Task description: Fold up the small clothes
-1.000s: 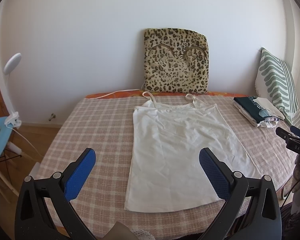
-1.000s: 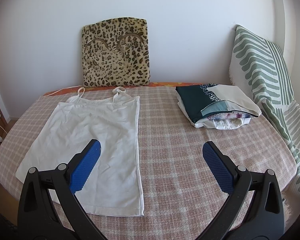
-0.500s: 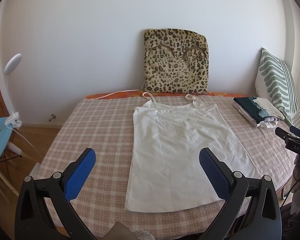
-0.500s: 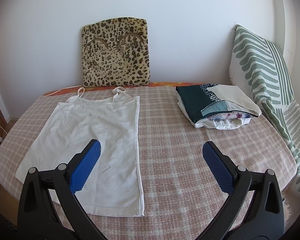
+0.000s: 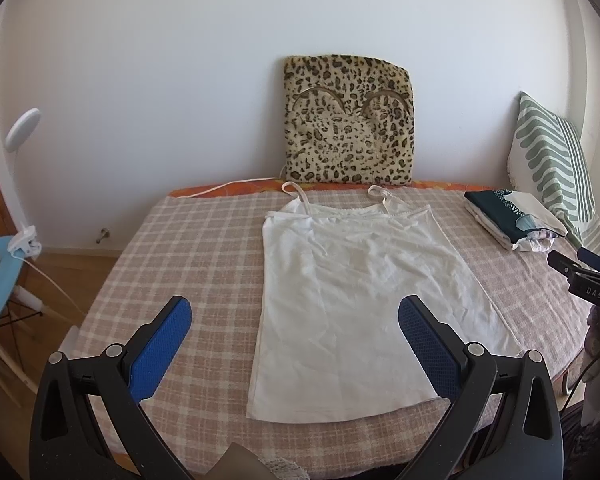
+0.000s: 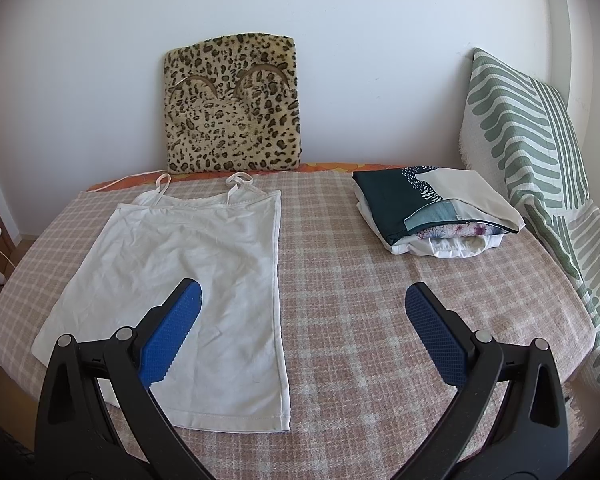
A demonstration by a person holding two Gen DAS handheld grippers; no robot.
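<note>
A white cotton camisole top with thin shoulder straps [image 5: 360, 304] [image 6: 180, 276] lies flat and unfolded on the pink-and-cream checked bed cover [image 5: 188, 256] [image 6: 360, 300], straps toward the wall, hem toward the near edge. The left gripper [image 5: 295, 324] hovers above the hem end, its blue-padded fingers [image 5: 160, 348] spread wide and holding nothing. The right gripper [image 6: 303, 310] hovers over the top's right edge, fingers [image 6: 434, 336] likewise spread apart and empty. A leopard-print plush cushion [image 5: 348, 120] [image 6: 232, 106] leans against the white wall behind the straps. A stack of folded clothes with a dark green printed piece on top [image 6: 436, 208] [image 5: 512, 220] sits well apart to the right, just beside a green-and-white striped pillow [image 6: 532, 140] [image 5: 552, 160].
</note>
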